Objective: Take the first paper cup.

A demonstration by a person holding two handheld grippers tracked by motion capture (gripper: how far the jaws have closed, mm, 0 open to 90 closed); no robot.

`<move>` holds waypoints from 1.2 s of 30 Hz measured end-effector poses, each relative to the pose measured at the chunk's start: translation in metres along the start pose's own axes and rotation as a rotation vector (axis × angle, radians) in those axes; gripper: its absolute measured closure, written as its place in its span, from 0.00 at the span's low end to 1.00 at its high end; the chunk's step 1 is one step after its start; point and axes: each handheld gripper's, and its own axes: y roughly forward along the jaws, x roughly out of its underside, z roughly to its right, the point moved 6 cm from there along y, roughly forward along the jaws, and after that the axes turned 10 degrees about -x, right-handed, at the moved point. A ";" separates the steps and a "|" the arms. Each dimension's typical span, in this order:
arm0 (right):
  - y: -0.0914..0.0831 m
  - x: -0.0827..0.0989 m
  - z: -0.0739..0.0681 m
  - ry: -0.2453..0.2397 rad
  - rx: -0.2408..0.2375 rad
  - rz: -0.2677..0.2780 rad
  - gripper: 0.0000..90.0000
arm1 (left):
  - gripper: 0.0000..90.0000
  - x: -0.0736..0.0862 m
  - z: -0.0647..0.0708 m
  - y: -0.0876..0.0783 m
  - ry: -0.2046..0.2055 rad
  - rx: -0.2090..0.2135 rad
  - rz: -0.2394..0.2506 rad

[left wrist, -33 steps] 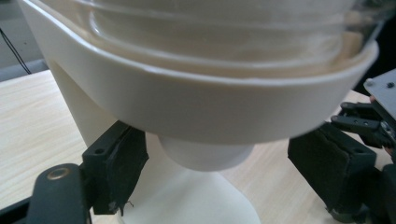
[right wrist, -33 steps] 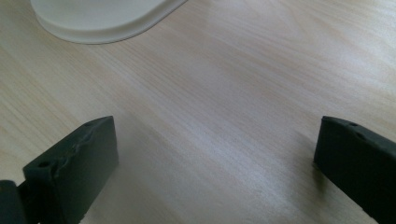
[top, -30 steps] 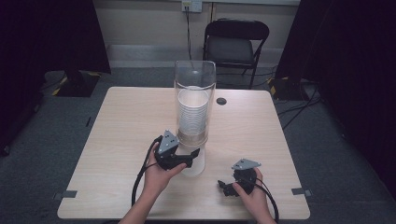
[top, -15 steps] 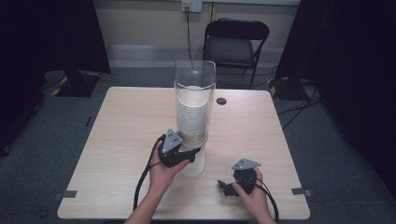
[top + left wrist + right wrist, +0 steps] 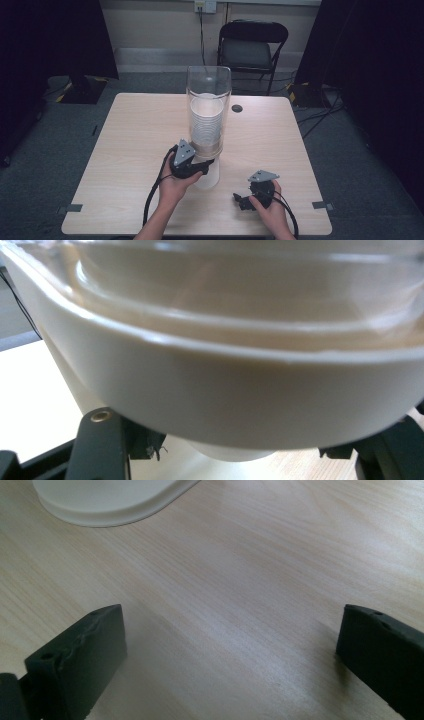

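**Left gripper applied at base of cup dispenser; right gripper idle**

The pale wooden rectangular table (image 5: 130, 150) was observed as the work surface, with grey carpet around it and a black folding chair (image 5: 252, 45) set well behind its far edge. A small dark round disc (image 5: 237, 108) was noted on the tabletop near that far edge, apart from the work.

The tall clear plastic tube holding a stack of white ribbed cups (image 5: 207, 120) was found upright near the table's middle, seated on a cream rounded plastic base (image 5: 210, 175). The left gripper (image 5: 200, 167) was placed against that base just below the tube; in the left gripper view its black jaws were seen set wide on either side of the base's narrower lower part (image 5: 235, 452), whether they were pressing on it could not be told. This placement is judged to be for steadying or lifting the dispenser low down, where it is least likely to tip.

The right gripper (image 5: 241, 200) was rested on the table near the front edge, well apart from the dispenser, its jaws spread wide over bare wood with nothing between them. Nothing was found obstructing either gripper.
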 end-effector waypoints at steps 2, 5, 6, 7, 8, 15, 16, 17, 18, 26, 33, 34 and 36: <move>0.000 0.000 0.000 0.000 0.000 0.000 0.00 | 0.39 0.001 0.001 0.000 -0.004 0.008 0.017; 0.000 0.000 0.000 0.000 0.000 0.000 0.00 | 0.39 0.001 0.001 0.001 -0.001 -0.002 0.017; 0.000 0.000 0.000 0.000 0.000 0.000 0.00 | 0.39 0.001 0.001 0.001 -0.001 -0.002 0.017; 0.000 0.000 0.000 0.000 0.000 0.000 0.00 | 0.39 0.002 0.001 0.001 0.025 -0.024 -0.001; 0.000 0.000 0.000 0.000 0.000 0.000 0.00 | 0.39 0.004 0.000 0.002 0.051 -0.032 -0.016; 0.000 0.000 0.000 0.000 0.000 0.000 0.00 | 0.41 0.072 0.002 0.007 0.042 -0.006 -0.372; 0.000 0.000 0.000 0.001 0.000 0.000 0.00 | 0.41 0.070 0.001 0.005 0.043 -0.003 -0.349; 0.000 0.000 0.000 0.000 -0.001 0.000 0.00 | 0.41 0.066 0.001 0.003 0.034 0.003 -0.328; 0.000 0.000 0.000 0.000 -0.001 0.000 0.00 | 0.41 0.062 0.001 0.001 0.015 0.011 -0.312; 0.000 0.000 0.000 0.000 -0.001 0.000 0.00 | 0.40 0.069 -0.009 -0.009 0.065 0.030 -0.371; 0.000 0.000 0.000 -0.001 -0.001 0.000 0.00 | 0.40 0.076 -0.026 -0.024 0.087 0.028 -0.416; 0.000 0.000 0.000 0.000 -0.001 0.000 0.00 | 0.40 0.077 -0.028 -0.026 0.097 0.029 -0.419; 0.000 0.000 0.000 -0.001 -0.001 0.000 0.00 | 0.40 0.078 -0.030 -0.028 0.107 0.028 -0.417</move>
